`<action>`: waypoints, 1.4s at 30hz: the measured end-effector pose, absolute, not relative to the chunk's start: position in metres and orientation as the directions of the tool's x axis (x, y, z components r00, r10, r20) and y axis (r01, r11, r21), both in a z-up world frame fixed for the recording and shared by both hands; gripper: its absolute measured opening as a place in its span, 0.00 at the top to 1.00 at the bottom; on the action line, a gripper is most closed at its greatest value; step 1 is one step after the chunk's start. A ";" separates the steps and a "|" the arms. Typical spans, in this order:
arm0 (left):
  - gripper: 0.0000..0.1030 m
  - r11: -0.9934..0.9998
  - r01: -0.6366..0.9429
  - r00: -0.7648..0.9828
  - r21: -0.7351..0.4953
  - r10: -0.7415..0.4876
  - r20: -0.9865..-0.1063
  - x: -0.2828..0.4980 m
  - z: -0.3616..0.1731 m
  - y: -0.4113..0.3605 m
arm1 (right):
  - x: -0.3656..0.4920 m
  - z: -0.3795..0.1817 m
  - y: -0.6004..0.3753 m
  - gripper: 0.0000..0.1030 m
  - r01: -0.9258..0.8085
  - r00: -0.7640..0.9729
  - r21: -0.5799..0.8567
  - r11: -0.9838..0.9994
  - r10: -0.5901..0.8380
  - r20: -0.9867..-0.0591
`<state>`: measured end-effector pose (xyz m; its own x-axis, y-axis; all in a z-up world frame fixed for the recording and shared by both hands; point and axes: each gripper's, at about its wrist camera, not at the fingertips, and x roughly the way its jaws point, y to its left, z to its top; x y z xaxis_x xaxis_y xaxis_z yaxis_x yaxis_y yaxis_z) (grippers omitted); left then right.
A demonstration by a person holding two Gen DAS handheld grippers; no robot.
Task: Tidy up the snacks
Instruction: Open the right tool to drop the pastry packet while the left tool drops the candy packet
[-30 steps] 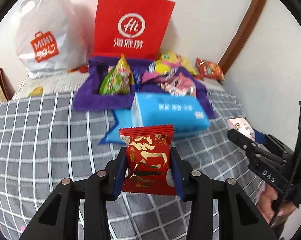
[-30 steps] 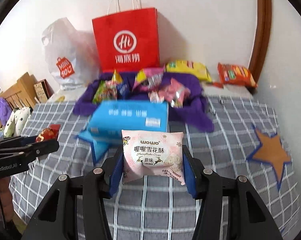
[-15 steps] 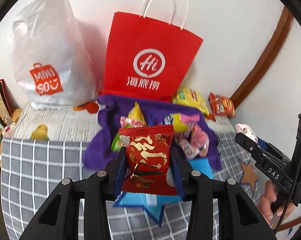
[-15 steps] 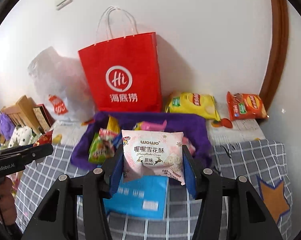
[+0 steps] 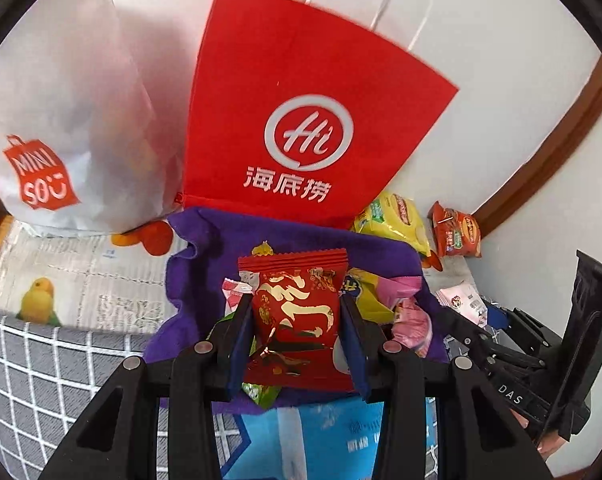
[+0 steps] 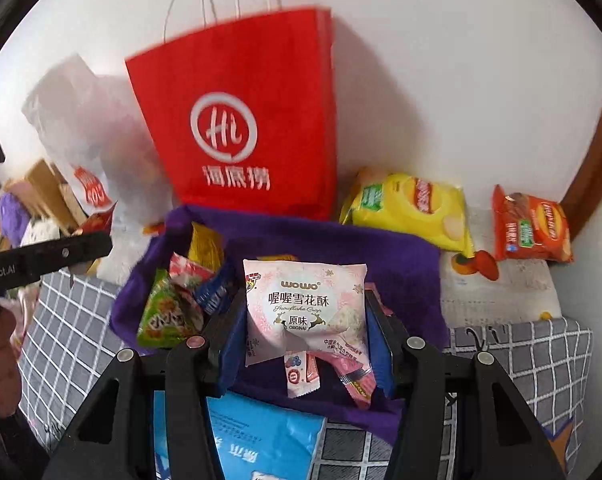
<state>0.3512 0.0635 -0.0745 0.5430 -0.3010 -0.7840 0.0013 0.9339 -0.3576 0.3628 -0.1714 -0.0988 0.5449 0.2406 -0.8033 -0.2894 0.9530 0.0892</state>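
My left gripper (image 5: 297, 320) is shut on a red snack packet with gold lettering (image 5: 295, 312), held above the purple cloth tray (image 5: 205, 240) of mixed snacks. My right gripper (image 6: 301, 312) is shut on a pale pink snowflake-crisp packet (image 6: 305, 308), also over the purple cloth tray (image 6: 401, 264). In the tray lie a green packet (image 6: 165, 316), a red-and-white packet (image 6: 187, 270) and pink wrappers (image 6: 353, 372). The right gripper shows at the right edge of the left wrist view (image 5: 465, 312), the left one at the left edge of the right wrist view.
A red paper bag (image 5: 301, 128) and a white plastic bag (image 5: 61, 128) stand against the wall behind the tray. A yellow chip bag (image 6: 413, 208) and an orange one (image 6: 531, 226) lie at the back right. A blue tissue pack (image 6: 253, 440) lies in front on the grey checked cloth (image 6: 65, 344).
Both grippers have moved forward with their packets, from over the checked cloth and blue tissue pack to above the purple tray. The bags at the wall now loom closer.
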 end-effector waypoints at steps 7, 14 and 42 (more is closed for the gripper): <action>0.62 0.932 -0.008 0.502 -0.363 -0.311 -0.807 0.369 -0.112 0.056 | 0.379 -0.136 -0.167 0.49 -0.298 0.451 0.068 0.952 0.203 -0.869; 0.62 0.946 -0.008 0.466 -0.323 -0.282 -0.839 0.377 -0.135 0.051 | 0.388 -0.155 -0.169 0.47 -0.276 0.421 0.088 0.957 0.202 -0.884; 0.45 0.962 -0.003 0.445 -0.274 -0.244 -0.862 0.385 -0.146 0.036 | 0.384 -0.159 -0.149 0.35 -0.293 0.484 -0.025 0.956 0.126 -0.866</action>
